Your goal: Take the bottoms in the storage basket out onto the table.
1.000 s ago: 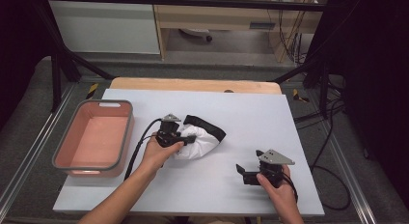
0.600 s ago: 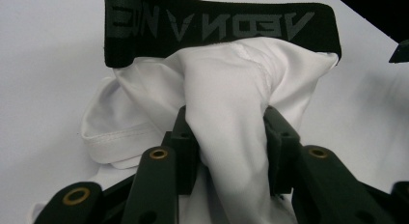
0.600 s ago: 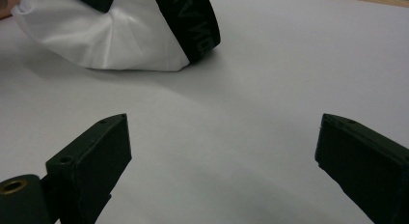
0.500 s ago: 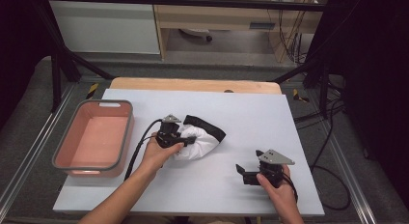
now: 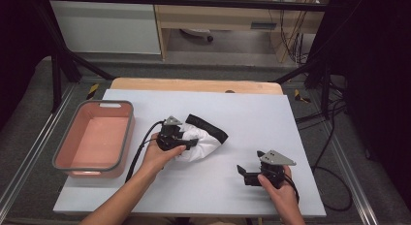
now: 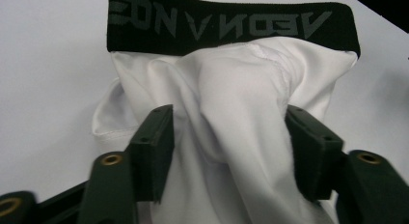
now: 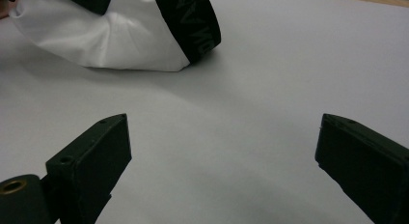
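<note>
a pink bin [image 5: 72,137] with a grey rim sits at the left of the white table [image 5: 271,118], beside a wooden strip [image 5: 194,84].

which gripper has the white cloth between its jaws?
The left gripper: its jaws have just been opening, with the white cloth bunched between them. The right gripper stands open over bare table, apart from the cloth.

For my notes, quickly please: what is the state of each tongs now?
Left tongs: jaws have just been opening; the white garment bulges between them, grip loosening.
Right tongs: open wide, holding nothing, above the table.
</note>
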`<action>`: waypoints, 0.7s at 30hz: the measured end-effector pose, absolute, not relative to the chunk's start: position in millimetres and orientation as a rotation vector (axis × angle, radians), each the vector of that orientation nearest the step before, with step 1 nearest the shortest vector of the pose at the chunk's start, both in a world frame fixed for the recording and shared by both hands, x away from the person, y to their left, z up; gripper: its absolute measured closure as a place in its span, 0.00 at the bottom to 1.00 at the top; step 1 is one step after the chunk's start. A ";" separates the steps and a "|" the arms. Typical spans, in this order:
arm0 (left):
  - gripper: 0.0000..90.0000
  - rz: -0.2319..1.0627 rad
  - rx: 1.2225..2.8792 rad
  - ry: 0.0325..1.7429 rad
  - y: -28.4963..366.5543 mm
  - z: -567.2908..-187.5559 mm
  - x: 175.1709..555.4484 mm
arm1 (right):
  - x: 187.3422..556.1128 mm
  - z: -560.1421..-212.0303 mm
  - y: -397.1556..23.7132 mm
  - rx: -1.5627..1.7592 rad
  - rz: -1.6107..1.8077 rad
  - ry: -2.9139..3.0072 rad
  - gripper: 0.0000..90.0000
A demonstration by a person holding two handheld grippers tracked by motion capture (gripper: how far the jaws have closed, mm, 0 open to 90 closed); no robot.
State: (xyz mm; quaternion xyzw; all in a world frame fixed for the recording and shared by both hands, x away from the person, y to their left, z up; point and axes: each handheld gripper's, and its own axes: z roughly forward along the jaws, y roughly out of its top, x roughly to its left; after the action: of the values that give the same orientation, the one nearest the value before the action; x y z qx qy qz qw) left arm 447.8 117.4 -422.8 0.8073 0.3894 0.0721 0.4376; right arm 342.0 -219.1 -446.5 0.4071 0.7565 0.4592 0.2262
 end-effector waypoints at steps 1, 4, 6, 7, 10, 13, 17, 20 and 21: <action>0.37 0.183 2.009 0.965 117.0 -423.1 447.4 | 342.1 -446.6 -219.1 1.122 1.265 2.086 0.06; 0.31 0.183 1.998 0.964 117.2 -424.0 446.2 | 342.0 -446.6 -218.7 1.125 1.264 2.089 0.06; 0.26 0.184 1.990 0.960 117.5 -424.7 445.5 | 341.9 -446.6 -218.7 1.122 1.265 2.088 0.06; 0.25 0.180 1.986 0.957 117.5 -424.9 444.8 | 341.9 -446.6 -218.6 1.122 1.265 2.088 0.06; 0.21 0.174 1.986 0.951 116.3 -424.5 441.6 | 342.0 -446.6 -218.7 1.123 1.265 2.089 0.06; 0.20 0.204 1.986 0.939 112.8 -422.8 438.7 | 342.2 -446.8 -218.3 1.123 1.262 2.090 0.06; 0.14 0.200 1.984 0.929 108.6 -421.3 436.3 | 342.0 -446.7 -218.3 1.119 1.262 2.089 0.06; 0.09 0.203 1.987 0.924 105.9 -420.5 434.3 | 341.9 -446.7 -218.7 1.123 1.265 2.089 0.06; 0.09 0.208 1.989 0.920 105.4 -419.9 433.7 | 342.1 -446.7 -218.7 1.122 1.265 2.090 0.06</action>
State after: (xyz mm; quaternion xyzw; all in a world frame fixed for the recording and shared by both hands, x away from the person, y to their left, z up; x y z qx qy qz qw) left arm 433.7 105.4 -419.9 0.8055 0.3727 0.0844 0.4529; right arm 342.1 -218.7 -446.7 0.4068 0.7575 0.4584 0.2249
